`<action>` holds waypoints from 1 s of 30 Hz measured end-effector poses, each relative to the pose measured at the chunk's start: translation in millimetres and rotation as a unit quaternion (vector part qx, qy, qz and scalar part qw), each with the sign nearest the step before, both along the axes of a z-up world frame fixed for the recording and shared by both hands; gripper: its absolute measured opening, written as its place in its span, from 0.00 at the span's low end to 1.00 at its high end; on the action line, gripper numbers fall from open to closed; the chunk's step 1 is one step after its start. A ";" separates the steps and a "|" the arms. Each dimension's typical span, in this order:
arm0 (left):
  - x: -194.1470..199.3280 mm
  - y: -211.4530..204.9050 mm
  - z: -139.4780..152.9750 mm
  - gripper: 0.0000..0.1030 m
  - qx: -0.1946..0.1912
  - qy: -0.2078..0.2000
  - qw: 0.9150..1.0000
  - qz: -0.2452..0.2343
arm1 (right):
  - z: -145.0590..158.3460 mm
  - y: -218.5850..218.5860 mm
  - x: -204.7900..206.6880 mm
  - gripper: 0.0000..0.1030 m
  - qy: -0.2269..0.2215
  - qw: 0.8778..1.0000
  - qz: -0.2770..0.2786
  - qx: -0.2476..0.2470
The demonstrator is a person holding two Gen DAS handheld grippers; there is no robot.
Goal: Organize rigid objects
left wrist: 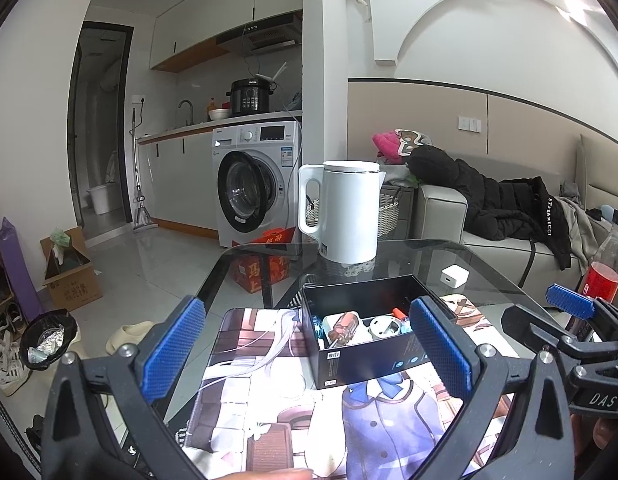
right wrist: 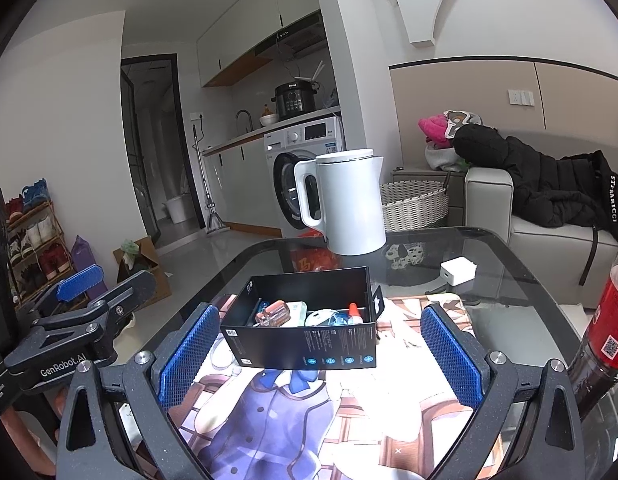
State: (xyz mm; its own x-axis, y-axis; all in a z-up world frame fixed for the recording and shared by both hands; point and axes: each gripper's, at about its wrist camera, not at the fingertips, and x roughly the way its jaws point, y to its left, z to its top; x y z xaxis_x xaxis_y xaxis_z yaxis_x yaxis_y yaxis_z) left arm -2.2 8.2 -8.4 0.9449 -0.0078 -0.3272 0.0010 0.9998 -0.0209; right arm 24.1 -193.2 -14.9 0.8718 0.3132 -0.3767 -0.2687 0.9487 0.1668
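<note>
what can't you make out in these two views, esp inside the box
- Black box: in the right wrist view its near wall hides the lower contents; only the screwdriver handle and tops show.
- Left wrist view: the left claw's right pad covers the box's right end.
- Red drink bottle: cut off by the frame edge in both views.
- Box print: too small to read.

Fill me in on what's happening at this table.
A person holds two handheld grippers over a glass table, tidying small items into a black box on a printed mat. The box already holds a screwdriver and other small items. The left gripper and right gripper both have open jaws and hold nothing. A white kettle stands behind.
</note>
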 end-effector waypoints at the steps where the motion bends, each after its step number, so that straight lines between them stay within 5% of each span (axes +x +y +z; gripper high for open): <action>1: 0.0 0.0 0.1 1.00 0.000 -0.001 1.000 0.001 | 0.2 0.1 0.0 0.99 0.000 1.000 0.000 0.001; 30: -2.4 -9.2 -1.2 1.00 0.033 -0.011 0.999 0.016 | -3.7 3.5 2.7 0.99 0.007 1.000 0.001 -0.003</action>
State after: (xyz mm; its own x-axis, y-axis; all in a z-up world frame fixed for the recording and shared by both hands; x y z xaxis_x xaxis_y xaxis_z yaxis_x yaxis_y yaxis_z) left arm -4.5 -1.1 -9.6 0.9514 0.0429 -0.3051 -0.0309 0.9985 0.0443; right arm 26.8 -189.7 -18.6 0.8652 0.3136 -0.3913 -0.2690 0.9488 0.1657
